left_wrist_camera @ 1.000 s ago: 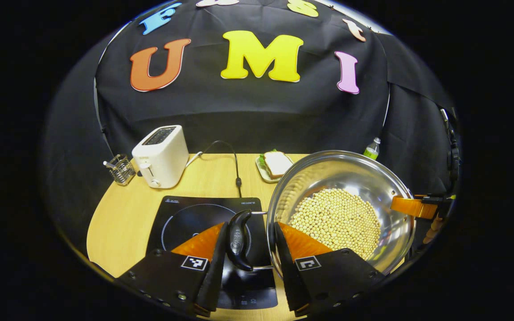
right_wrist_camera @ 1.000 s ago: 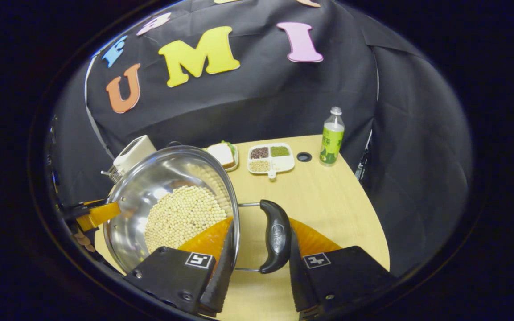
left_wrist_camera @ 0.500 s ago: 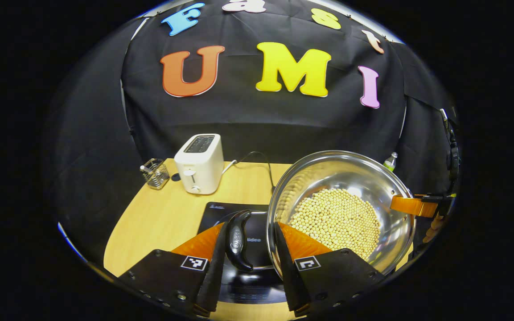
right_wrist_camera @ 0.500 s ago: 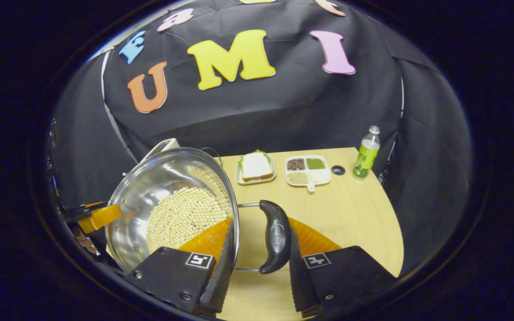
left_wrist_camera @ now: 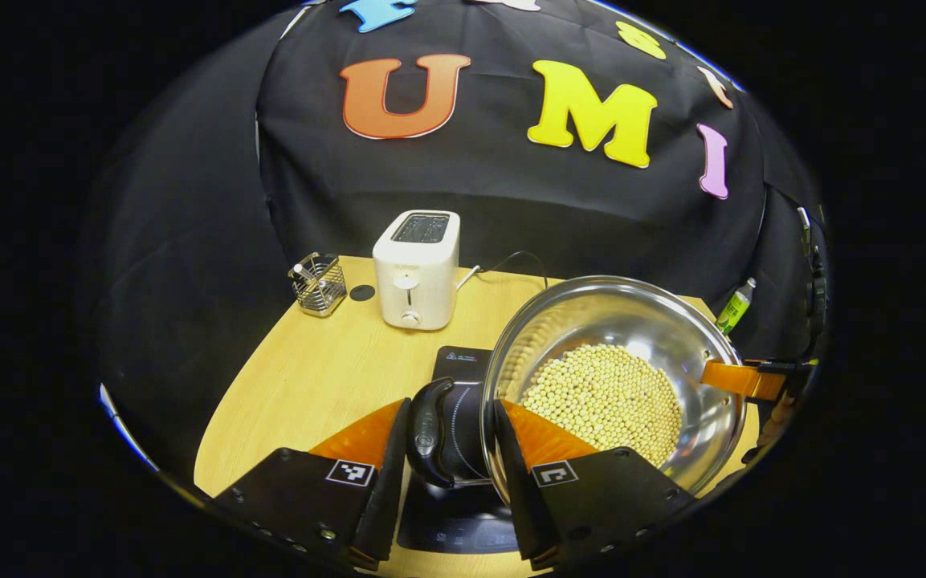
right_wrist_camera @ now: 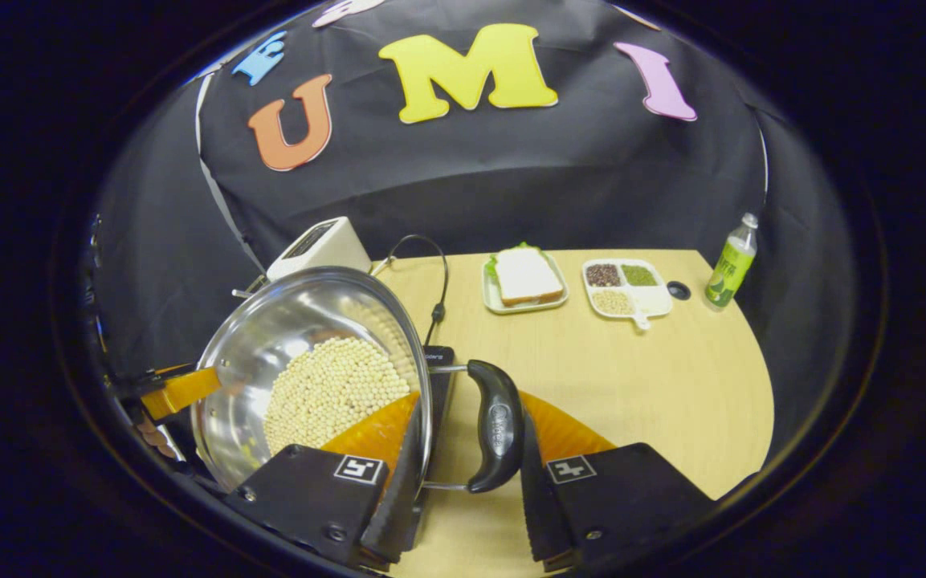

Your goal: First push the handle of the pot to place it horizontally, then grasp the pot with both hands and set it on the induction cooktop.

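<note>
On the wooden table (left_wrist_camera: 326, 369) in the left gripper view, going left to right, stand one wire basket (left_wrist_camera: 319, 282), one white toaster (left_wrist_camera: 417, 269) with its cord, one black induction cooktop (left_wrist_camera: 456, 449) and, at the far right edge, one green bottle (left_wrist_camera: 736, 306). One steel pot (left_wrist_camera: 607, 313), part full of pale beans (left_wrist_camera: 603, 401), is held above the cooktop's right part; whether its base touches the glass cannot be told. The pot has two black loop handles. The left gripper (left_wrist_camera: 446, 474) has its fingers on either side of the near one, the pot's left handle (left_wrist_camera: 428, 432), with the pot's rim between the handle and the right finger; the jaws stand narrowly apart, and a firm press from both cannot be told.

The right gripper view adds things the pot hides from the other camera: one plate with a sandwich (right_wrist_camera: 524, 277), one divided dish (right_wrist_camera: 625, 287) with three kinds of grain, and one small dark disc (right_wrist_camera: 678, 290) beside the bottle. Here the right gripper (right_wrist_camera: 463, 482) straddles the pot's right handle (right_wrist_camera: 495, 425) in the same way, the rim just inside its left finger, and its grip is equally uncertain. Each view also shows the opposite gripper's finger at the pot's far rim.
</note>
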